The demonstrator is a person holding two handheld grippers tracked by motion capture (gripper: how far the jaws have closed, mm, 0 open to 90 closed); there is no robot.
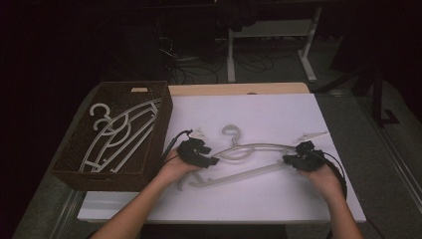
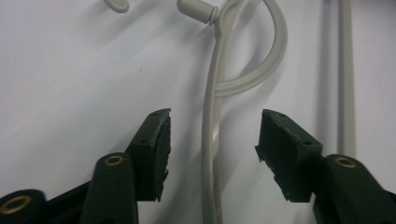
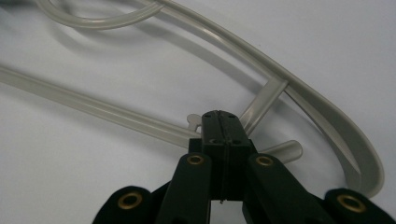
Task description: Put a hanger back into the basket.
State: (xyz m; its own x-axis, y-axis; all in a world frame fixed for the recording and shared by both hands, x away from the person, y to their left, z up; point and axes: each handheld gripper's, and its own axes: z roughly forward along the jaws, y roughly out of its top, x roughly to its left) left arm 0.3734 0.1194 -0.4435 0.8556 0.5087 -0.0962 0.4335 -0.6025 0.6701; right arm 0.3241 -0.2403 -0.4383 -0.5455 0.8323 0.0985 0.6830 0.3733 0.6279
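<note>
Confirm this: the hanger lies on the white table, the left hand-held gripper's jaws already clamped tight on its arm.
Not clamped. In the left gripper view the left hand-held gripper stands open, its pads clear of the hanger arm between them. The hanger does lie on the white table.

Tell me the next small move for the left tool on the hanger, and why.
Probably close the left tool on the hanger. Its arm runs between the open jaws, and neither pad touches it yet. The right tool sits shut at the hanger's other end, so a second grip would likely let both hands lift it toward the basket.
</note>
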